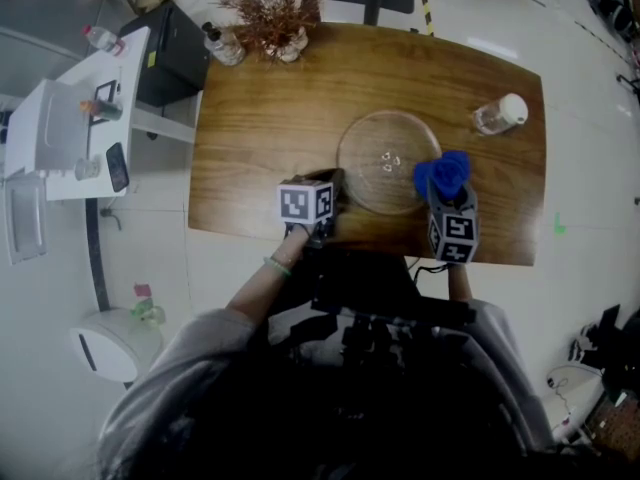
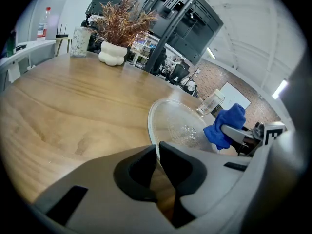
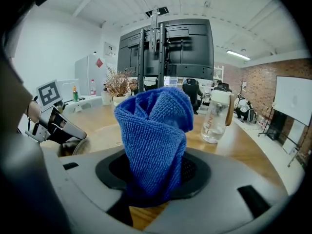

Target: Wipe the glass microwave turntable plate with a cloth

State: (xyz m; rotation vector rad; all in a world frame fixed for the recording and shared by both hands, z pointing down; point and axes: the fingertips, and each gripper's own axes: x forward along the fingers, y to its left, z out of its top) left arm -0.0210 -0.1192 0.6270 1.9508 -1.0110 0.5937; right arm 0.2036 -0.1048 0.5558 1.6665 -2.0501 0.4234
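Observation:
The round glass turntable plate [image 1: 388, 138] lies on the wooden table [image 1: 260, 128], with a few water drops near its middle. My left gripper [image 1: 334, 186] is at the plate's near left edge. In the left gripper view its jaws [image 2: 157, 152] are shut on the thin rim of the plate [image 2: 178, 123]. My right gripper [image 1: 441, 194] is at the plate's near right side, shut on a bunched blue cloth [image 1: 443, 174]. In the right gripper view the cloth [image 3: 155, 130] stands up between the jaws, and the left gripper [image 3: 54, 124] shows at the left.
A clear plastic bottle [image 1: 499, 115] with a white cap lies at the table's far right. A dried plant in a white vase [image 1: 277, 20] and a glass jar [image 1: 223, 46] stand at the far edge. A white side table [image 1: 70, 118] with small items is to the left.

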